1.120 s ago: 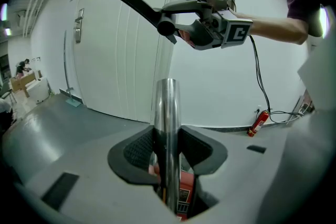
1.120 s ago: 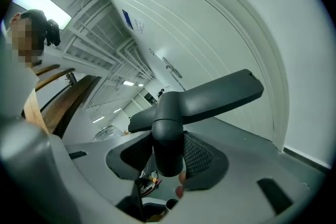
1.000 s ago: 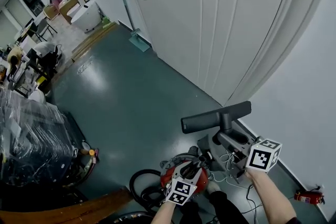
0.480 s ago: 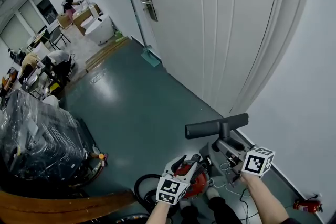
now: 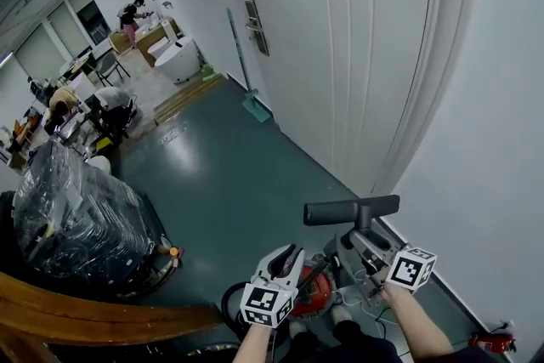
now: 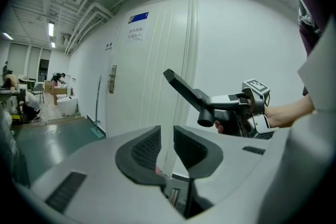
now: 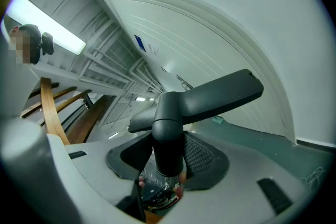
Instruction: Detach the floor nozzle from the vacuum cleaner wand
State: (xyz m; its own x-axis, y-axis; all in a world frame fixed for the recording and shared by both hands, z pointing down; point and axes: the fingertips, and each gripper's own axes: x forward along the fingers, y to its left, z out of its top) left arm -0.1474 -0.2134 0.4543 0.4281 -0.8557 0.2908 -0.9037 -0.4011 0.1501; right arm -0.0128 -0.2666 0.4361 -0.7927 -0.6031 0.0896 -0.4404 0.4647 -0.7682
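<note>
The black T-shaped floor nozzle [image 5: 353, 209] is in the air in front of the white door, clear of the vacuum. My right gripper [image 5: 364, 239] is shut on its round neck [image 7: 167, 139], with the bar [image 7: 220, 93] spreading above the pads. My left gripper [image 5: 286, 256] hovers to the left of it, apart from the nozzle [image 6: 190, 94]. Its jaws are closing and nothing is between them [image 6: 167, 138]; a narrow gap remains. The red vacuum body [image 5: 318, 292] with its black hose [image 5: 228, 302] lies on the floor under both hands.
A white door [image 5: 340, 55] and wall [image 5: 484, 140] are close on the right. A plastic-wrapped load [image 5: 76, 221] and a wooden rail [image 5: 93, 317] are at the left. A red extinguisher [image 5: 486, 342] lies by the wall. People sit at desks far back.
Both grippers rose; the nozzle went up with the right one. The left gripper lifted off the red vacuum body and its jaws narrowed.
</note>
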